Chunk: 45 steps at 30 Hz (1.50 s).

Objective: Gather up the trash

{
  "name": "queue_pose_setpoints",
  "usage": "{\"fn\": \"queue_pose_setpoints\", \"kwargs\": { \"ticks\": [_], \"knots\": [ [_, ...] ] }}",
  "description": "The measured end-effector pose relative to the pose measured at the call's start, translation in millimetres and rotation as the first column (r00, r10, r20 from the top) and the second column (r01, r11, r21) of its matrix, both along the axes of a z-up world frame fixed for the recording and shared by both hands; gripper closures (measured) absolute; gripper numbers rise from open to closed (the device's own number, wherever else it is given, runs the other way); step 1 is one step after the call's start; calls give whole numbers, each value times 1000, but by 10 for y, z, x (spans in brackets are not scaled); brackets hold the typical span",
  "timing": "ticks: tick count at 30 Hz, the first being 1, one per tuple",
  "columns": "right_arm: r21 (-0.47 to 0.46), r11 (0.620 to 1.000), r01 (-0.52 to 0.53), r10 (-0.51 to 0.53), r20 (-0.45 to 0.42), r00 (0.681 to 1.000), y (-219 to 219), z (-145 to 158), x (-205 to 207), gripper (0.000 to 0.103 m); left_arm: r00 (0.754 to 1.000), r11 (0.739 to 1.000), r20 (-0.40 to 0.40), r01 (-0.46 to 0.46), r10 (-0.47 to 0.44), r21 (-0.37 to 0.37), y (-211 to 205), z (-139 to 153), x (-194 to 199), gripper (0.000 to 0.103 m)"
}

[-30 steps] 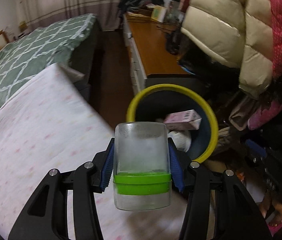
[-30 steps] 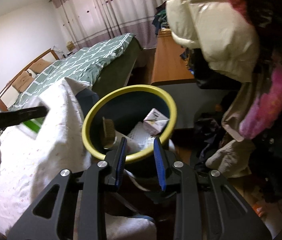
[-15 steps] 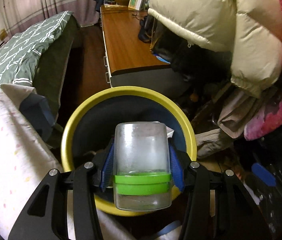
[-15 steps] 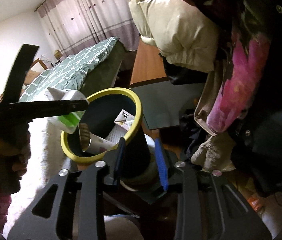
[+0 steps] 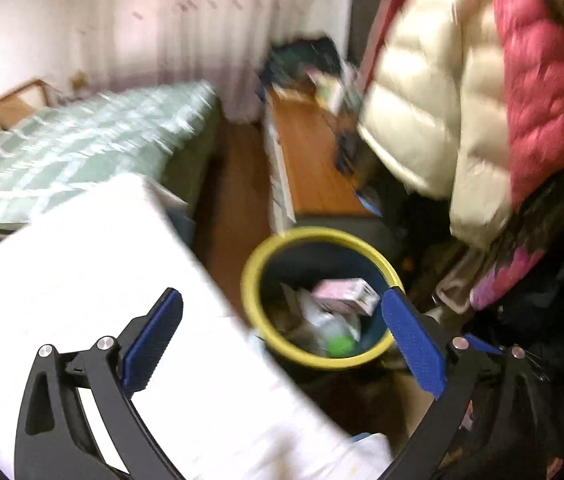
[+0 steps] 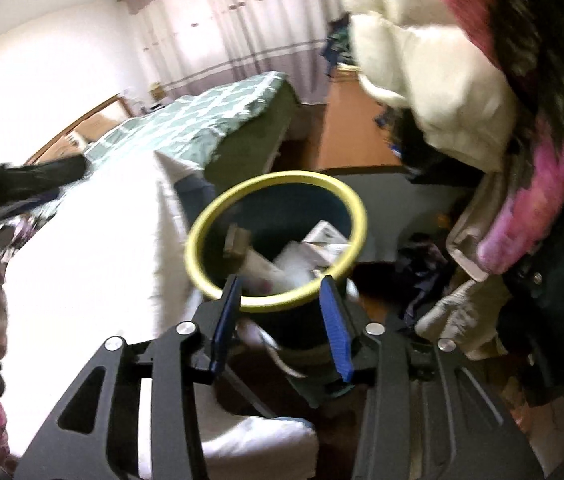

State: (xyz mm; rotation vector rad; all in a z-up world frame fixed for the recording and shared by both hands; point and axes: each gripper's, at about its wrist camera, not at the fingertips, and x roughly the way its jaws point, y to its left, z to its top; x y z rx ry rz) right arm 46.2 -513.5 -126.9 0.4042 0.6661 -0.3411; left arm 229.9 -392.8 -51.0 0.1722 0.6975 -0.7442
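Both views ride on hand-held grippers, looking forward and down along the fingers. The left wrist view sits above a white bedspread [image 5: 82,280], with the yellow-rimmed bin [image 5: 250,292] at about five o'clock from centre, fairly near; it is blurred. The right wrist view hangs closer to the bin [image 6: 198,240], which fills the centre just beyond the fingers. Both share the bin, the green bed [image 5: 62,152] at ten o'clock, the curtains [image 6: 242,32] at twelve, and the cream jacket [image 6: 441,92] at two.
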Motion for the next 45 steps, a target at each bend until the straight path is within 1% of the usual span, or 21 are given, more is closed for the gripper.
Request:
{"fn": "queue_pose_setpoints", "kwargs": {
  "ticks": [3, 5, 7, 8, 11, 12, 13, 15, 19, 23, 26, 32, 34, 41, 45],
  "knots": [
    [-47, 997, -57, 57, 11, 998, 284, 127, 47, 57, 995, 995, 48, -87, 90, -53, 619, 170, -170, 5],
    [-79, 993, -85, 87, 22, 996, 455, 202, 58, 53, 980, 981, 82, -174, 182, -90, 1120, 258, -331, 5],
    [-111, 987, -120, 125, 37, 992, 646, 288, 57, 45, 964, 965, 104, -233, 246, -118, 1517, 307, -472, 5],
    [-120, 984, -130, 135, 42, 990, 708, 317, 55, 44, 947, 951, 122, -280, 296, -131, 1755, 332, -566, 5],
    [-152, 973, -172, 183, 64, 981, 935, 431, 44, 40, 908, 918, 153, -369, 389, -145, 2223, 372, -784, 5],
    [-160, 971, -180, 192, 68, 979, 982, 457, 38, 37, 888, 901, 161, -410, 430, -144, 2421, 382, -884, 5],
    [-167, 968, -186, 201, 74, 977, 1020, 484, 26, 35, 876, 889, 162, -434, 454, -149, 2541, 387, -937, 5],
    [-183, 963, -196, 214, 86, 973, 1103, 528, -7, 33, 840, 853, 160, -494, 518, -167, 2837, 384, -1096, 5],
    [-200, 958, -207, 231, 101, 968, 1221, 597, -81, 29, 812, 828, 168, -535, 558, -166, 3167, 342, -1325, 5],
    [-210, 953, -216, 243, 109, 964, 1298, 620, -153, 27, 792, 813, 184, -562, 582, -154, 3340, 277, -1521, 5],
    [-212, 952, -219, 247, 116, 962, 1348, 631, -219, 27, 782, 806, 195, -571, 592, -157, 3421, 251, -1652, 5],
    [-216, 950, -224, 255, 126, 959, 1412, 646, -295, 26, 782, 804, 190, -572, 594, -160, 3473, 210, -1792, 5],
    [-218, 951, -220, 252, 129, 959, 1408, 654, -305, 26, 785, 806, 182, -571, 592, -158, 3407, 213, -1773, 5],
    [-221, 952, -214, 248, 141, 959, 1397, 675, -338, 26, 789, 809, 180, -567, 587, -154, 3373, 214, -1758, 5],
    [-217, 952, -214, 248, 139, 959, 1403, 677, -341, 26, 799, 816, 170, -559, 577, -144, 3339, 192, -1722, 5]
  ]
}}
